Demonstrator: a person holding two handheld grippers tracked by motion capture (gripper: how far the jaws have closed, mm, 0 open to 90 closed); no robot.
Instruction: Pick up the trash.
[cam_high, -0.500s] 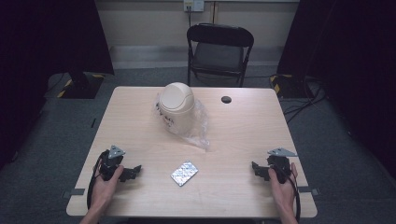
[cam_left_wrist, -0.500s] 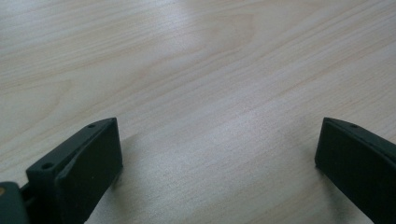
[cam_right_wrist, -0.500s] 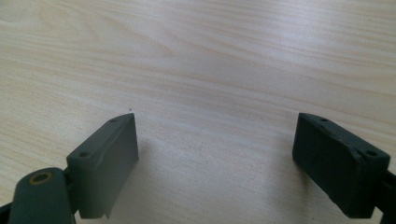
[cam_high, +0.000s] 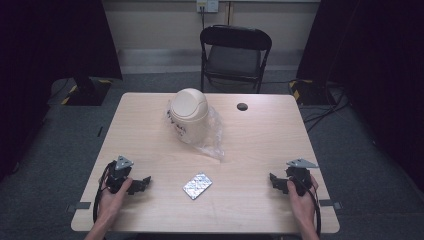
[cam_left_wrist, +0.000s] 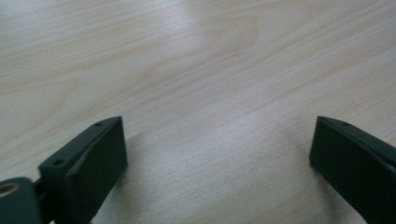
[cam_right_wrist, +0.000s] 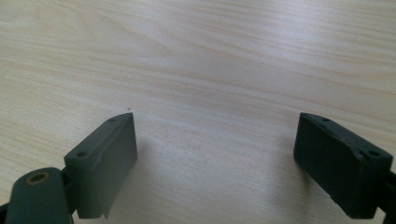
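Left black two-jaw handheld gripper (cam_high: 142, 183): grey three-cornered plate on top, black cable looping from rear. Right black two-jaw handheld gripper (cam_high: 273, 181): same grey plate, black cable trailing along forearm. Jaws: thick matte-black rectangular blocks, two small screw holes on each top face. Brass-coloured ringed hole on rounded black part beside one jaw. Forearms bare, no sleeves.

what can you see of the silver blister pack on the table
The silver blister pack is a small rectangular foil sheet with rows of raised bubbles, shiny and crinkled. It lies flat and askew on the wooden table, near the front edge, between the two grippers. Nothing touches it but the tabletop.
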